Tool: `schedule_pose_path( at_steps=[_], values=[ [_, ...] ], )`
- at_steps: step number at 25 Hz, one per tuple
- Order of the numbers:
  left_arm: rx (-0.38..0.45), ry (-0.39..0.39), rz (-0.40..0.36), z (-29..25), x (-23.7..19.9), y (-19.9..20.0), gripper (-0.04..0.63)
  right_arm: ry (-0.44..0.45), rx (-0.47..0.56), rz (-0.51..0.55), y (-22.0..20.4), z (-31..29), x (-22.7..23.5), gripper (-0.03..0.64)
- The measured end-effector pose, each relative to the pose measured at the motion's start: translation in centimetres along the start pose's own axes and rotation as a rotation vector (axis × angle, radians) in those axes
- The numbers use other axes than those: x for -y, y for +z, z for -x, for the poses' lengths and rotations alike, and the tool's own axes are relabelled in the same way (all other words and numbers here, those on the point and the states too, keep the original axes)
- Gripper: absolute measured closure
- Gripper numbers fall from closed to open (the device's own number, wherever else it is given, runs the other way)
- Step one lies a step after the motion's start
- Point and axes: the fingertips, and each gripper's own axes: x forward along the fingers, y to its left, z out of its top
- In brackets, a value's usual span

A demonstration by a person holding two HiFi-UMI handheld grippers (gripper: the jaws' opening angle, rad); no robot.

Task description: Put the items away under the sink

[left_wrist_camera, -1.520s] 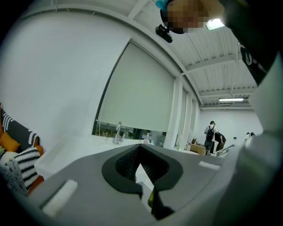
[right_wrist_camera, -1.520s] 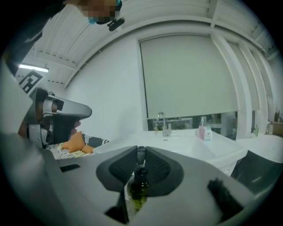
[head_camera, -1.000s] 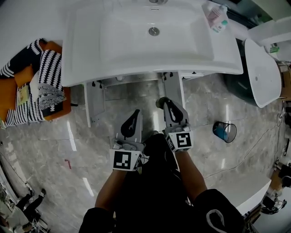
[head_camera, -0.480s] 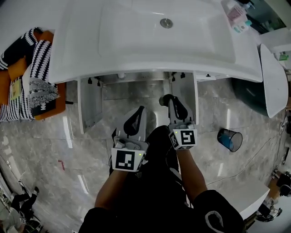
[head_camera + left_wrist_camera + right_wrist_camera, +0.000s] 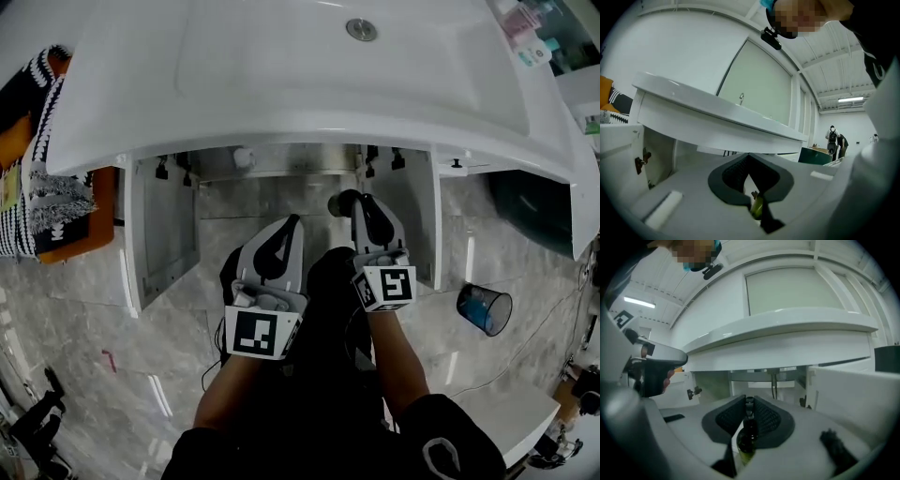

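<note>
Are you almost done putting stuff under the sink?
Not yet. The cabinet doors are open. The right gripper holds a dark bottle, the left gripper a small yellow-green thing; neither is inside yet. Bottles sit on the sink top.

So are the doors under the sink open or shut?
Open. Both doors stand swung outward, and the inside shows between them.

No readable text, labels, brands or numbers anywhere in view
</note>
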Motion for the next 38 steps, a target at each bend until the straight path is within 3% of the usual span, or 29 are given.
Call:
schedule_pose_path(
  at_steps=[3,12,38],
  values=[
    [0.052,-0.001,-0.018,-0.7,-1.1,-2.4,0.588,0.002,0.018,0.014,-2.7,-1.2,0.6,0.552],
    [0.069,0.000,-0.038,-0.4,-2.6,-7.8,0.588,-0.003,0.022,0.010,-9.6,-3.2,1.6,0.552],
    [0.080,-0.014,-0.033,0.5,-3.9,-7.6,0.589,-0.089,0.005,0.031,-14.3,-10.7,5.5,0.552]
  ],
)
